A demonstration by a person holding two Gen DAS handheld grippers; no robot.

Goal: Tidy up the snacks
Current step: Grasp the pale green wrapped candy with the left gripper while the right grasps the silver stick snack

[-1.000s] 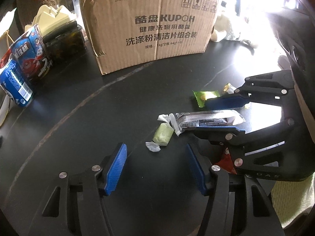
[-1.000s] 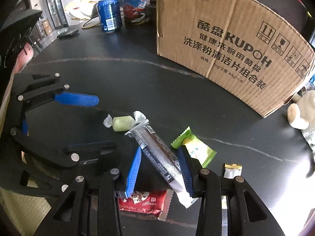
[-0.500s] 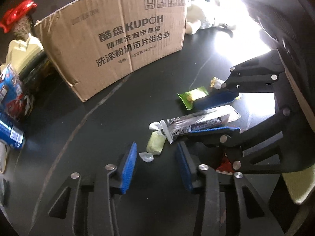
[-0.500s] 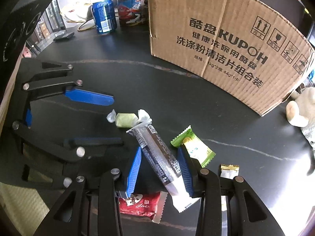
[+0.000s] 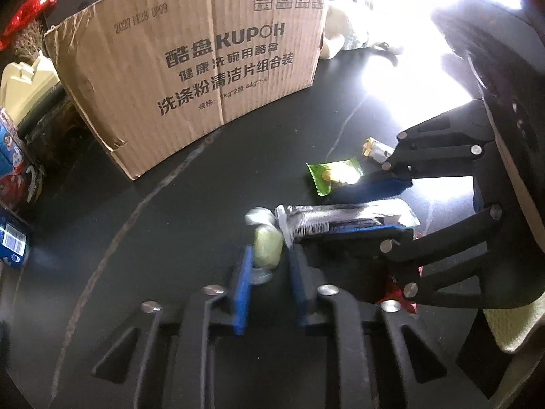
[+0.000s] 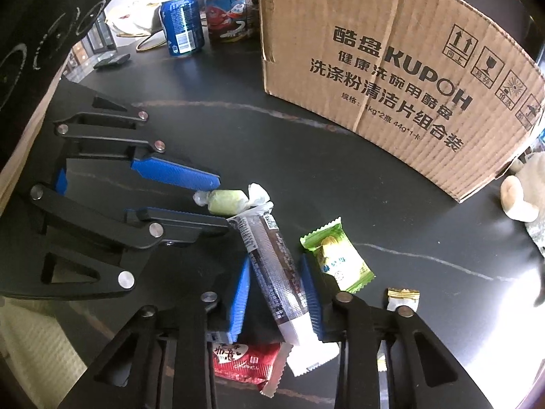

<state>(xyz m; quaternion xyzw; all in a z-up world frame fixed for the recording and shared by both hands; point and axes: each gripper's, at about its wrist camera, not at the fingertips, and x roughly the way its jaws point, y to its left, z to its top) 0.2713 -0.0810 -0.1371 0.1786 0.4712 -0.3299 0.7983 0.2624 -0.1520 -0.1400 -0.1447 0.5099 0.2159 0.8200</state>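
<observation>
1. So, the dark table has lots of free room btw the snack pile and the cardboard box. The box stands upright at the back w/ its printed side facing the cams; can't see inside it, so no idea what's in there.
2. Far left edge is crowded: blue can and a red/blue snack tub just beside it, both well apart from the snacks. A plush toy sits past the box's right corner.
3. Left gripper is clamped on the pale green twist-wrapped candy, blue pads pinching it from both sides, candy at table level.
4. Right gripper has the long silver snack bar btw its pads and the jaws are closing on it; pads look to be touching the wrapper both sides.
5. Bar's top end touches the candy's wrapper tail, so both grippers are v close, fingers nearly crossing.
6. Loose stuff: green packet just right of the bar, small gold-topped candy further right, red packet under the right gripper near the table's near edge.
</observation>
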